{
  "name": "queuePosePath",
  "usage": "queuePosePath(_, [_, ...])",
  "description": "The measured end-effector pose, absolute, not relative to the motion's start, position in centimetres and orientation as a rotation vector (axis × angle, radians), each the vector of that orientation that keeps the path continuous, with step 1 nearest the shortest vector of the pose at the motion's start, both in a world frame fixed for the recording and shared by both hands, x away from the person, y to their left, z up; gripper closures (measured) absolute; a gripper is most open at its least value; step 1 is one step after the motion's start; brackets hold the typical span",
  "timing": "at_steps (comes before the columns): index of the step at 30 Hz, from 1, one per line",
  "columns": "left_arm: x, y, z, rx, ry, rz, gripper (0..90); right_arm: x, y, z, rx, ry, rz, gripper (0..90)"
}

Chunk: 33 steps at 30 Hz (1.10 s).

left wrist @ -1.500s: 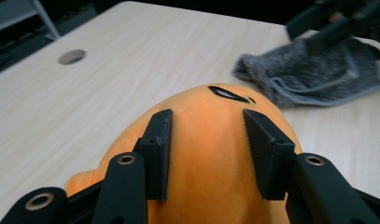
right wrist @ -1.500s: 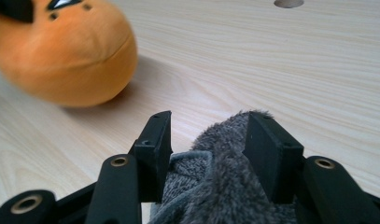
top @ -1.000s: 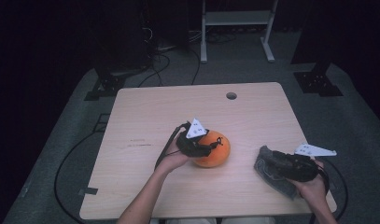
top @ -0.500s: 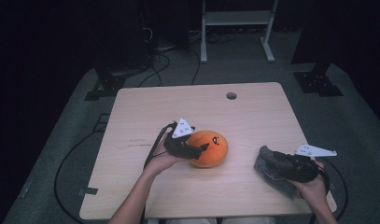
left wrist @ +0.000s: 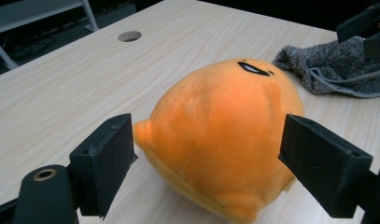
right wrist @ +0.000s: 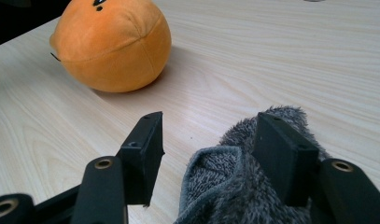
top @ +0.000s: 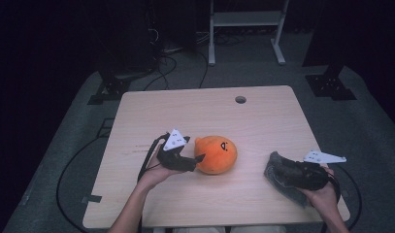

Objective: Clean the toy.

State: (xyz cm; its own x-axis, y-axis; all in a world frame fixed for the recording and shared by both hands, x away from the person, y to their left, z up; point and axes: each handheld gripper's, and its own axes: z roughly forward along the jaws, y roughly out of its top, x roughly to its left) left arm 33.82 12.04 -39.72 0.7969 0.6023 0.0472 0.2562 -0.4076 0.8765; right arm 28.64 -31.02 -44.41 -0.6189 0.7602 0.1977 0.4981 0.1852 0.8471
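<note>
Since a second ago my left gripper [top: 201, 158] has slid off the top of the orange plush [top: 216, 154] and come round to its 9 o'clock side, and its jaws have just been opening, so they now stand spread on either side of the toy's near end without the pads pressing it, as far as I can tell from the left gripper view. So yeah, I'd call that a let-go: the plush [left wrist: 225, 140] is sitting on its own on the table [top: 185, 111], roughly dead centre, face up. Nearest to me on the other side, my right gripper [right wrist: 206, 154] hasn't budged, down at the table's 4 o'clock corner. Its jaws are apart with the grey fuzzy cloth [right wrist: 239, 186] bunched between them; one pad looks to be touching the pile, the other is clear of it, so I wouldn't call it a pinch. The cloth [top: 282, 177] lies at 3 o'clock from the plush, well apart. Farther off, at 12 o'clock, there's the cable hole [top: 240, 99] in the tabletop. My guess is the cloth is next.
</note>
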Motion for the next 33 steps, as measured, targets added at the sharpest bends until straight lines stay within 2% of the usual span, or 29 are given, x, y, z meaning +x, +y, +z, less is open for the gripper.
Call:
queuePosePath(9, [33.0, 13.9, -40.1, 1.997, 0.674, 0.452, 15.2, 28.6, -31.4, -44.3, 1.213, 2.180, 1.424, 40.0])
queuePosePath(17, [31.7, 14.8, -41.4, 2.042, 0.684, 0.439, 13.7, 27.8, -32.1, -44.1, 1.231, 2.135, 1.446, 38.4])
queuePosePath(28, [29.8, 17.2, -43.2, 2.014, 0.756, 0.422, 10.7, 27.6, -32.0, -44.2, 1.222, 2.132, 1.441, 37.1])
queuePosePath(30, [29.3, 17.5, -43.8, 1.998, 0.777, 0.435, 9.9, 27.6, -31.8, -44.2, 1.218, 2.139, 1.438, 37.1])
queuePosePath(33, [28.5, 17.9, -44.6, 1.943, 0.825, 0.533, 9.9, 27.7, -31.6, -44.4, 1.216, 2.152, 1.438, 37.1])
